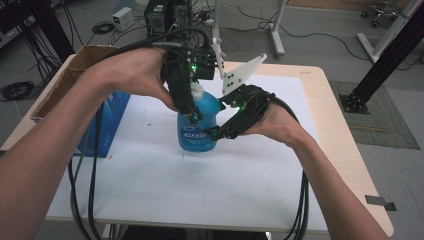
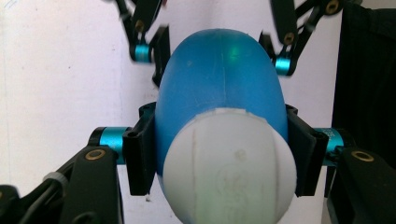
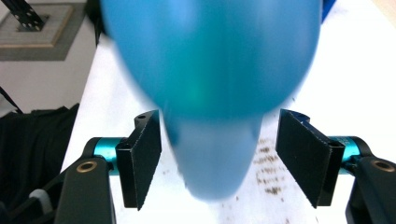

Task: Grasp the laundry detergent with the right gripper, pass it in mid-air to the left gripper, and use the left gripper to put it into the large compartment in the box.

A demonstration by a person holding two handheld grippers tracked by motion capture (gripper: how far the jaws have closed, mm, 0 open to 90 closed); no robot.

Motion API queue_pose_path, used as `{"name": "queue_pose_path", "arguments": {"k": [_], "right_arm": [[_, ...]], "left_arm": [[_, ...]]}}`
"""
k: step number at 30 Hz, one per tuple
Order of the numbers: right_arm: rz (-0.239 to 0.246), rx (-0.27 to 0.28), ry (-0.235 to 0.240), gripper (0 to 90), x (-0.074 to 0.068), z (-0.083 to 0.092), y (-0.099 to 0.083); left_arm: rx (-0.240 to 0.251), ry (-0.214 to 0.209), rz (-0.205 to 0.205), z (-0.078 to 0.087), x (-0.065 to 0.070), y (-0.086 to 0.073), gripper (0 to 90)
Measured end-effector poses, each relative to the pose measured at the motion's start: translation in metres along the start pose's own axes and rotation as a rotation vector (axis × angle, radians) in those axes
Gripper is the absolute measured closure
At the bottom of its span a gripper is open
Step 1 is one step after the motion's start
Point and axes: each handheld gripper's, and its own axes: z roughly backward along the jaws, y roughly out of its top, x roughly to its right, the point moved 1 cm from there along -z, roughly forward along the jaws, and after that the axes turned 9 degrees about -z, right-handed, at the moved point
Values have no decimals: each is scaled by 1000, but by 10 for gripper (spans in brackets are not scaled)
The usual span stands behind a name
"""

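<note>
A blue plastic bottle (image 1: 197, 131) with a white cap (image 1: 196, 90) stands on the white mat (image 1: 200, 190) at mid-table. My left gripper (image 1: 192, 117) comes down from above. In the left gripper view its pads (image 2: 140, 154) press both sides of the bottle (image 2: 219, 79) just below the cap (image 2: 229, 168), so my left gripper (image 2: 219, 154) is shut on it. My right gripper (image 1: 216, 131) reaches in from the right at the bottle's lower body. In the right gripper view the blurred bottle (image 3: 210, 70) sits between the spread jaws of my right gripper (image 3: 219, 158), with a gap at the right pad (image 3: 303, 154).
An open cardboard box (image 1: 75, 70) and a blue carton (image 1: 112, 120) stand at the table's left edge. Bare wood (image 1: 340, 140) borders the mat on the right. Cables hang off the front edge. A black frame (image 1: 385, 60) stands on the floor at right.
</note>
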Motion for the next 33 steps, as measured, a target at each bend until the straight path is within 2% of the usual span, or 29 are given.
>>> {"name": "queue_pose_path", "arguments": {"k": [1, 3, 8, 9, 15, 18, 19, 20, 25, 29, 33], "right_arm": [[0, 0, 0, 298, 0, 0, 0], [-11, -38, -19, 271, -1, 4, -4], [-14, -90, -47, 239, -3, 9, -11], [-30, -114, -66, 229, -4, 13, -14], [-51, -148, -101, 228, -7, 25, -21], [-54, -166, -120, 226, -7, 30, -24], [-57, -216, -184, 225, -7, 39, -28], [-57, -216, -184, 225, -7, 39, -28], [-74, -295, -253, 223, -7, 57, -37], [-82, -308, -280, 213, -7, 65, -41], [-103, -321, -300, 208, -6, 76, -46]], "left_arm": [[0, 0, 0, 0, 0, 0, 383], [-7, 3, 16, 6, -1, -6, 383], [-23, 13, 46, 17, -1, -13, 383], [-28, 18, 56, 21, -1, -15, 383], [-40, 44, 104, 45, -3, -28, 383], [-45, 45, 115, 52, -5, -32, 383], [-45, 46, 134, 60, -6, -36, 383], [-41, 50, 144, 63, -6, -39, 383], [-46, 64, 189, 82, -8, -50, 383], [-49, 78, 246, 98, -11, -61, 382], [-68, 95, 284, 115, -14, -71, 382]]}}
